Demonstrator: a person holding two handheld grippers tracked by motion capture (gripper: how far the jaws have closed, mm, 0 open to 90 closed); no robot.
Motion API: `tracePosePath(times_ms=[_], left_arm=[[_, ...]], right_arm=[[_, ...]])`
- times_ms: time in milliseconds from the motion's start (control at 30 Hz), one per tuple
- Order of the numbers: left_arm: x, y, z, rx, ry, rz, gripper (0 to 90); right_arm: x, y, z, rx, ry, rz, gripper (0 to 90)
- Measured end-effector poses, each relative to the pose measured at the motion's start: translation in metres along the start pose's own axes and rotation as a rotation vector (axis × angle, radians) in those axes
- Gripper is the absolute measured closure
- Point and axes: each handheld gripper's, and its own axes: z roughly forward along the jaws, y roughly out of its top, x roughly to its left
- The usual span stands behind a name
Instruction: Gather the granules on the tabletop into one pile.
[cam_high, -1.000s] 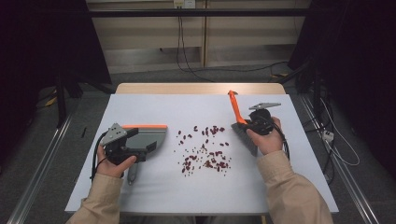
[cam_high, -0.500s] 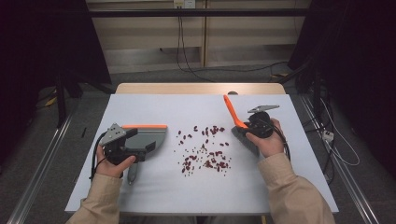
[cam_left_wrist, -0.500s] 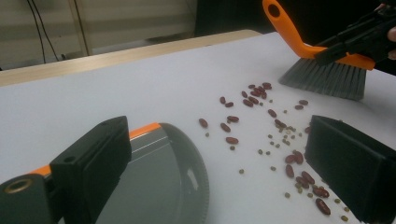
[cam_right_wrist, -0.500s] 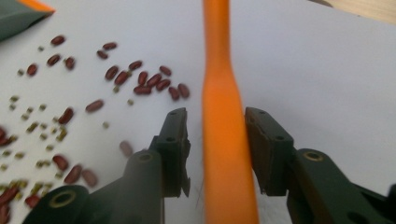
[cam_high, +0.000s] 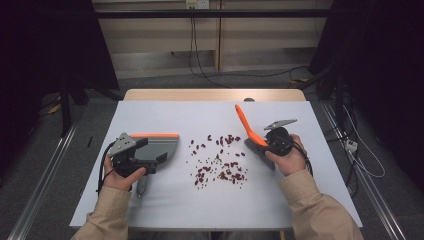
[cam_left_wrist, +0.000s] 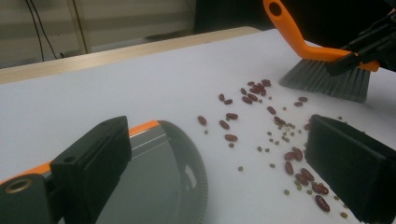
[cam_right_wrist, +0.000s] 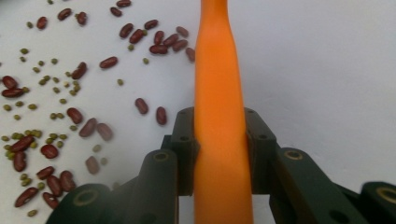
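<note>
Spreading across most of the high view, the white rectangular desk (cam_high: 165, 205) carried everything in play. On its left side lay the grey plastic dustpan with an orange rim (cam_high: 161, 145), its open edge turned toward the middle of the desk. The left tongs (cam_high: 145, 161) sat at the dustpan's handle end; in the left gripper view the two black jaws stood well apart, one over the pan's orange rim, the other off to the side above the desk, so whether they actually gripped the pan could not be told.

Across the desk, the small hand brush with an orange plastic handle and grey bristles (cam_high: 252, 137) rested with its bristles on the surface, handle slanting up and away. The right tongs (cam_right_wrist: 219, 140) were clamped narrowly on that handle, pads pressing both sides of the orange shaft.

Between dustpan and brush, well apart from the left tongs and just beside the brush bristles, lay the scatter of dark red beans (cam_high: 222, 170), mixed with tiny green beans (cam_right_wrist: 56, 114).
</note>
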Motion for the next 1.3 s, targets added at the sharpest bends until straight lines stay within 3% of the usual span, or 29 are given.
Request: tracePosePath(times_ms=[267,367,500,567,667,767,933,1133,1300], left_arm=[[0.002,-0.003,-0.003,0.009,0.001,0.005,7.1],[0.004,-0.005,-0.005,0.011,0.004,0.001,7.1],[0.005,-0.006,-0.007,0.009,0.006,0.001,7.1],[0.005,-0.006,-0.008,0.009,0.006,0.002,7.1],[0.006,-0.007,-0.009,0.010,0.007,0.004,7.1],[0.006,-0.008,-0.011,0.011,0.009,0.003,7.1],[0.009,-0.010,-0.013,0.013,0.011,-0.004,7.1],[0.012,-0.012,-0.013,0.017,0.015,-0.011,7.0],[0.015,-0.014,-0.012,0.020,0.015,-0.027,7.1]], right_arm=[[0.017,-0.001,0.000,-0.007,0.009,-0.047,70.8],[0.025,0.000,0.000,-0.011,0.042,-0.045,70.9],[0.040,0.002,0.002,-0.013,0.039,-0.098,70.9],[0.045,0.002,0.002,-0.018,0.071,-0.093,70.9],[0.051,0.005,0.002,-0.030,0.029,-0.140,70.9],[0.043,0.013,0.000,-0.062,0.026,-0.127,70.9],[0.015,0.034,0.006,-0.136,0.020,-0.088,70.9],[-0.012,0.059,0.039,-0.185,-0.004,-0.148,70.9],[-0.017,0.068,0.072,-0.181,-0.006,-0.236,70.9]])
